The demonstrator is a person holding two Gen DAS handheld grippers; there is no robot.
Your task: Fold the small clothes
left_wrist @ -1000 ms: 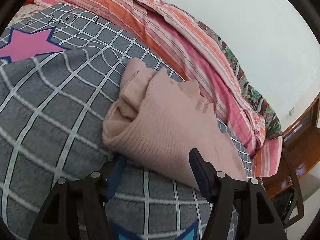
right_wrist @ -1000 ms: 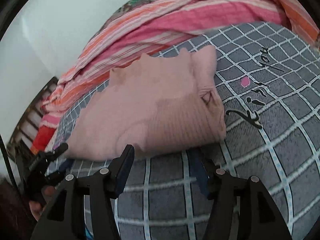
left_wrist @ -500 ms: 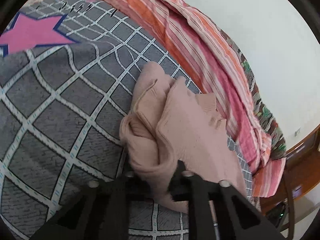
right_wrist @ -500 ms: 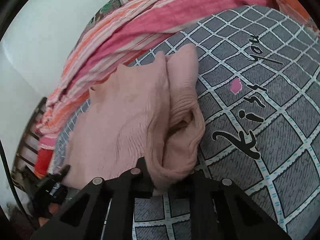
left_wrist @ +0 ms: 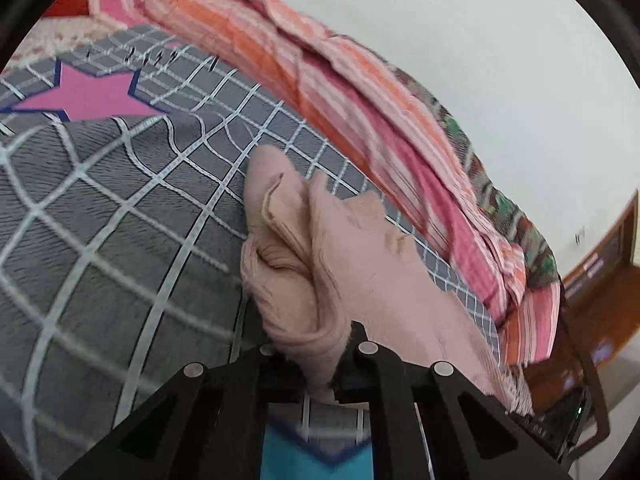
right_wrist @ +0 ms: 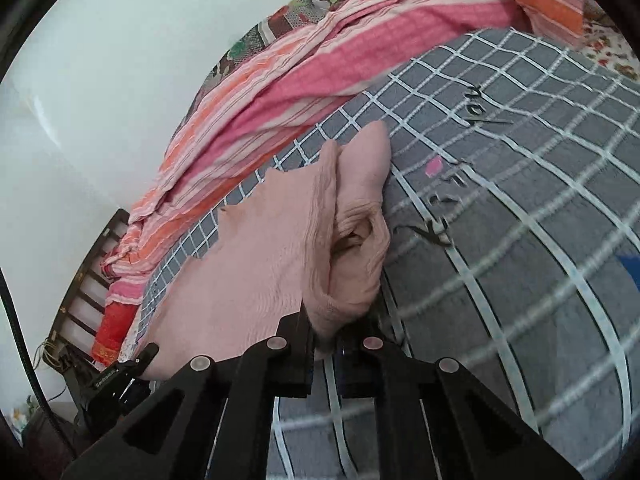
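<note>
**Both claws clamped on one pink knit**

Left gripper (left_wrist: 320,364) pinched tight on the near hem of the pink garment (left_wrist: 360,264); right gripper (right_wrist: 324,344) likewise nipping its bunched edge. One garment only, long axis stretching toward one o'clock on the grey checked blanket (left_wrist: 100,220), striped quilt (left_wrist: 360,100) beyond.

The left gripper (left_wrist: 320,364) was clamped on the near edge of a pink knit garment (left_wrist: 360,280), its jaws having just closed on the fabric. The garment lay bunched on a grey checked blanket (left_wrist: 100,220) with a pink star (left_wrist: 92,96). A striped quilt (left_wrist: 360,112) ran behind it, against a white wall (left_wrist: 480,40).
</note>
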